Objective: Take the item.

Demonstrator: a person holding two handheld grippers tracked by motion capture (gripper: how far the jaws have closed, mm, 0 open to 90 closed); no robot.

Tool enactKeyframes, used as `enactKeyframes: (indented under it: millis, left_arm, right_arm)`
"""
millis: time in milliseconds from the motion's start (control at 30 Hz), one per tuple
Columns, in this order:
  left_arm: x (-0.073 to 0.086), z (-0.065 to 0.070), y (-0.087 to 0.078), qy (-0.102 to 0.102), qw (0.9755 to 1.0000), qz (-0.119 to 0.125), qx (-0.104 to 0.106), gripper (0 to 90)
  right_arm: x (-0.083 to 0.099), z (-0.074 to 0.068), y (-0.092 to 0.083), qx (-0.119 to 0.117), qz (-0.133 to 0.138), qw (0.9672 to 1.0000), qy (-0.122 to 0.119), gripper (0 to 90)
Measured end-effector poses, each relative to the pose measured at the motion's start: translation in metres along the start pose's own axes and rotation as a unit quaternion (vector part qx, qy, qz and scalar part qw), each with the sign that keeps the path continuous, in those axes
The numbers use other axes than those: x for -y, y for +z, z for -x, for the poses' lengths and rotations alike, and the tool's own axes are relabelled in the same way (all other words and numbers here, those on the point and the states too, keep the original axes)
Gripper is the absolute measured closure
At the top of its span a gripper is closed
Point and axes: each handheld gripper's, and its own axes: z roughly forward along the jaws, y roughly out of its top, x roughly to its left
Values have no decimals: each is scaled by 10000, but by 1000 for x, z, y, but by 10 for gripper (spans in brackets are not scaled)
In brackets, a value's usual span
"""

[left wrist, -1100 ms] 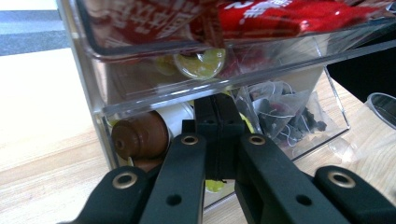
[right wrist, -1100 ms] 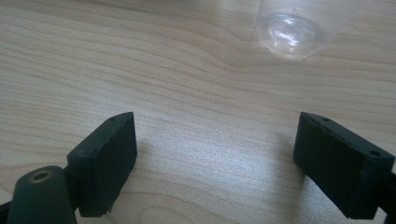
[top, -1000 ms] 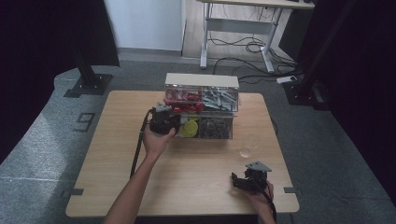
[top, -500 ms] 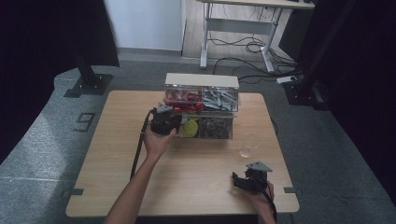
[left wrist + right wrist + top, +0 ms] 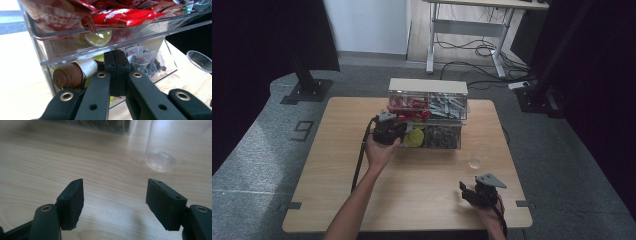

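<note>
A clear drawer organiser (image 5: 428,107) stands at the back middle of the table. Its upper left drawer (image 5: 75,42) holds red packets (image 5: 120,15); the compartment below holds coffee capsules (image 5: 67,75). My left gripper (image 5: 398,127) (image 5: 117,53) is shut, its tips pressed together right under that upper drawer's front rim; whether something thin is pinched I cannot tell. My right gripper (image 5: 468,190) (image 5: 115,183) hovers low over the front right of the table. Its jaws have just been closing, but they still stand apart with nothing between them. A clear plastic cup (image 5: 477,157) (image 5: 160,161) stands a little ahead of it.
The lower right compartment holds tea bags (image 5: 145,60), the upper right one grey packets (image 5: 446,106). The wooden table (image 5: 337,165) has bare room left and front. A black cable (image 5: 359,160) trails from the left gripper along the forearm. Desk legs and cables stand on the floor beyond.
</note>
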Motion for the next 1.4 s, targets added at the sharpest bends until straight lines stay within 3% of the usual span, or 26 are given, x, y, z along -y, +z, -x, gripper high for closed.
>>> enactKeyframes:
  millis: [267,500,767,1400]
  left_arm:
    - [2,-4,-3,-11,10000,22,14,900]
    - [1,-7,-4,-16,10000,18,28,900]
    - [1,-7,-4,-13,10000,22,15,900]
    - [3,-8,1,-94,9999,24,80,900]
  right_arm:
    - [-13,-5,-5,-44,206,9998,-42,345]
    - [-35,-14,-6,-167,438,9989,-70,364]
    - [-54,-24,-4,-272,526,9981,-172,372]
    - [-85,-20,2,-413,792,9960,45,431]
